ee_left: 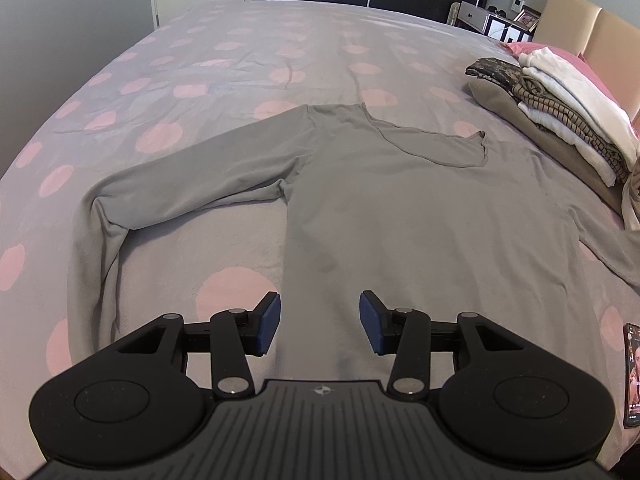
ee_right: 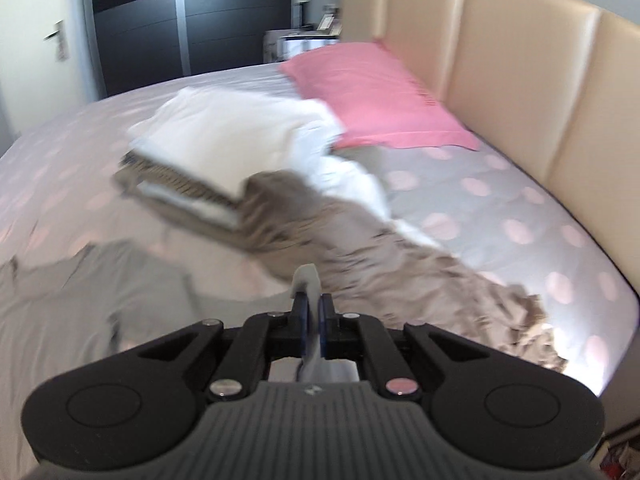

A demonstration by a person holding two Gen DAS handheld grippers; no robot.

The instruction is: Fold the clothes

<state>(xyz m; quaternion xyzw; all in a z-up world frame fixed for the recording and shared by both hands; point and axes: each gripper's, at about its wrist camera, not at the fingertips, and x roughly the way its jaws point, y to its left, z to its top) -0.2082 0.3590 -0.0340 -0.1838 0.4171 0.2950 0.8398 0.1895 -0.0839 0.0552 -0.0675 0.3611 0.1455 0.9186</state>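
Here, grey shirt in right jaws.

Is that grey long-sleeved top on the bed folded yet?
No, spread flat. The grey top lies open on the bed, one sleeve stretched out and bent.

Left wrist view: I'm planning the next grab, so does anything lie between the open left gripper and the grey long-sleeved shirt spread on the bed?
Nothing visible does. The left gripper hangs open directly over the grey long-sleeved shirt; the stack of folded clothes sits off to the side.
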